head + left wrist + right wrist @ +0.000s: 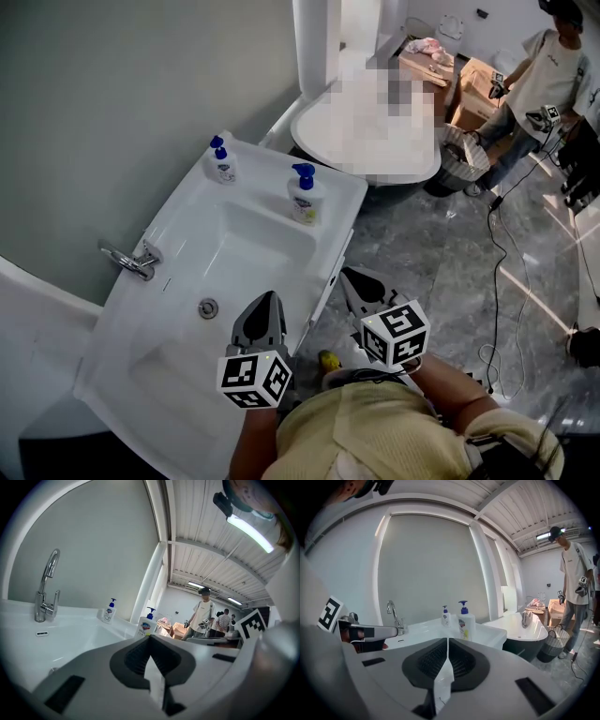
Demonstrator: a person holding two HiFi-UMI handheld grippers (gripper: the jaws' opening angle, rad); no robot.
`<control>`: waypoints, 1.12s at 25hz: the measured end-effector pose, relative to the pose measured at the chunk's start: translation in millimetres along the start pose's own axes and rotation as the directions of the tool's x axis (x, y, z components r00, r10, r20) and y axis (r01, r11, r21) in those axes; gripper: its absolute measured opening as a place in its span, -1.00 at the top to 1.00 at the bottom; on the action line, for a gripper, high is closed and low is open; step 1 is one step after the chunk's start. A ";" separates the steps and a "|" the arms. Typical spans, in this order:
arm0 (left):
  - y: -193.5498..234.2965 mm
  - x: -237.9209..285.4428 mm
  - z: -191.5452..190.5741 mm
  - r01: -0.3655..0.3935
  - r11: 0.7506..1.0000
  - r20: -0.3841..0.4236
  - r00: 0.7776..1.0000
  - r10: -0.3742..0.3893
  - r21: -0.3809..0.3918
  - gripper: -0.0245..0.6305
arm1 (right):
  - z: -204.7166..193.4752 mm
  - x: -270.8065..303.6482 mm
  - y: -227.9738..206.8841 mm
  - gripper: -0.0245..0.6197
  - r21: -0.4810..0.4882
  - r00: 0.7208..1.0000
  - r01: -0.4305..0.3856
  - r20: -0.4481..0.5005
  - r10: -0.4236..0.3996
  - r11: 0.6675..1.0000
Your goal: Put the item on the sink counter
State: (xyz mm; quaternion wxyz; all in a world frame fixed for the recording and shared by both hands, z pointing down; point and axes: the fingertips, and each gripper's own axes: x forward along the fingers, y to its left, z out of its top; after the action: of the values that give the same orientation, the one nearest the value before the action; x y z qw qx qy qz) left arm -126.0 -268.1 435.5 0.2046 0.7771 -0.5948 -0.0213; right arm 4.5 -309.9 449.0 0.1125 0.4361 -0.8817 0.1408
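Note:
Two white pump soap bottles with blue tops stand on the white sink counter [178, 234]: one [222, 161] at the back corner, the other [303, 195] near the right edge. They also show in the left gripper view, the far bottle [109, 611] and the near bottle [148, 624], and in the right gripper view as one pair [465, 622]. My left gripper [265, 298] hovers over the counter's front edge beside the basin, shut and empty. My right gripper [354, 277] hangs just right of the counter over the floor, shut with nothing between its pads.
A chrome faucet [131, 260] sits at the basin's left. A white bathtub [366, 141] stands beyond the counter, with a woven basket [464, 155] beside it. A person [539, 80] stands at the far right. Cables [497, 244] trail over the grey floor. A small yellow thing [328, 359] shows below my grippers.

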 end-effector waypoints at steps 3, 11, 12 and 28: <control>-1.8 -2.3 -2.7 0.003 1.000 -0.007 1.000 -0.003 -0.002 0.84 | -3.0 -1.1 0.0 0.84 0.007 1.000 0.005 -0.004 -0.005 1.000; -3.4 -7.5 -10.9 -0.002 1.000 -0.021 1.000 0.002 0.001 0.84 | -14.2 -5.4 -0.8 0.85 0.025 1.000 0.006 -0.023 -0.005 1.000; -3.7 -7.9 -12.1 -0.003 1.000 -0.022 1.000 0.003 0.004 0.84 | -15.3 -5.6 -1.0 0.85 0.029 1.000 0.006 -0.025 -0.005 1.000; -3.0 -9.0 -16.2 -0.021 1.000 -0.033 0.999 0.021 0.002 0.84 | -22.1 -0.9 -2.1 0.85 0.023 0.998 0.006 -0.063 -0.005 1.000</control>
State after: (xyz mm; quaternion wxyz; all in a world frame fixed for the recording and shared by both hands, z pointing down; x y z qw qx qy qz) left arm -121.4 -254.3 447.5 0.2141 0.7712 -0.5995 -0.0060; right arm 8.3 -302.8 469.6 0.1357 0.4351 -0.8748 0.1643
